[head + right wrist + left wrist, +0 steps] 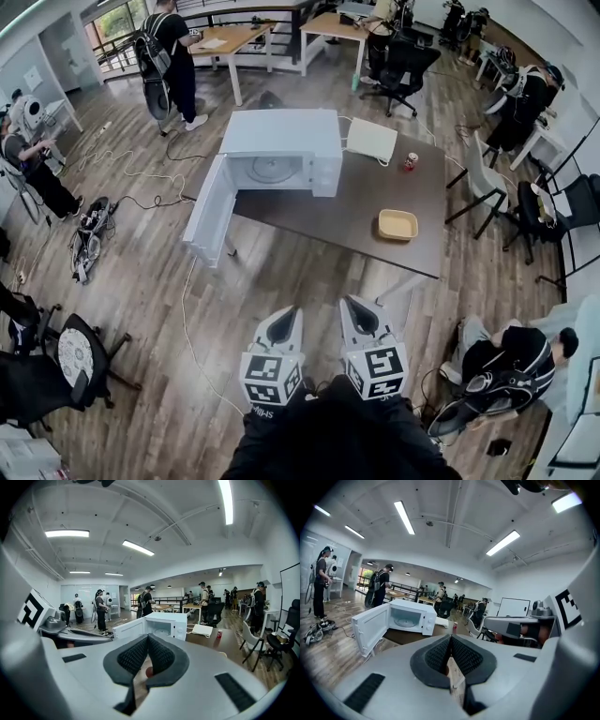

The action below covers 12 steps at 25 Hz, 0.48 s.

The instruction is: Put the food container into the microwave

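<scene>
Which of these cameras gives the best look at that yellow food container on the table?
The head view: the food container lies whole and unobstructed on the table. The right gripper view shows at most a sliver; the left gripper view shows none.

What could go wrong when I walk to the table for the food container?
The open microwave door juts past the table edge; you might bump it. A white cable lies on the floor in your path, a possible trip. The left tongs and right tongs are both shut; unopened, they would likely push the shallow food container, not grip it.
</scene>
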Available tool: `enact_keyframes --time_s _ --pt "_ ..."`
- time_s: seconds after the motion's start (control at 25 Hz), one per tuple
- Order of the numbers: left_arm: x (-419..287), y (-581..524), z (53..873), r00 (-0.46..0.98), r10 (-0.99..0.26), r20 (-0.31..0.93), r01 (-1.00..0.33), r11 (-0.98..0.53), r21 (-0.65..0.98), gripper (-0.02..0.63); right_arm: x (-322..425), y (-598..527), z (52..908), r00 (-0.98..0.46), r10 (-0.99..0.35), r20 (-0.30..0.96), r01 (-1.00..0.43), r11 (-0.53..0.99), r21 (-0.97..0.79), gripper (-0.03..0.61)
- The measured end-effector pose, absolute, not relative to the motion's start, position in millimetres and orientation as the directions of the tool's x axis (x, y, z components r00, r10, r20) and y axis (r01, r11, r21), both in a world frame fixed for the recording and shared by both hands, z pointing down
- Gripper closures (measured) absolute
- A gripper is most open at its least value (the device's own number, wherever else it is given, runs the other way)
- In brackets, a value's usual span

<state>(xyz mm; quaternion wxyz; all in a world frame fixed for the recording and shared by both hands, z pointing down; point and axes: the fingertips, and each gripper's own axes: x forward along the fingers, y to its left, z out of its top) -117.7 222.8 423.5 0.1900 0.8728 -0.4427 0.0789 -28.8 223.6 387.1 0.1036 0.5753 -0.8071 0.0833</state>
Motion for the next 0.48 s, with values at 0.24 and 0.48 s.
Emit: enact_keyframes --time_s 0.24,0.48 --pt "-124.6 216.3 435.8 0.608 -0.726 0.321 -0.793 -0.534 0.293 0.58 -34.9 220.8 400.6 -0.294 -0.907 0.3 -0.952 0.304 -0.013 0.556" --pt "-107.4 200.6 443.8 0.635 -0.701 0.324 -0.772 -0.557 0.306 0.58 -16.0 206.9 410.8 -0.251 -0.911 0.328 -0.965 0.261 -0.012 0.555"
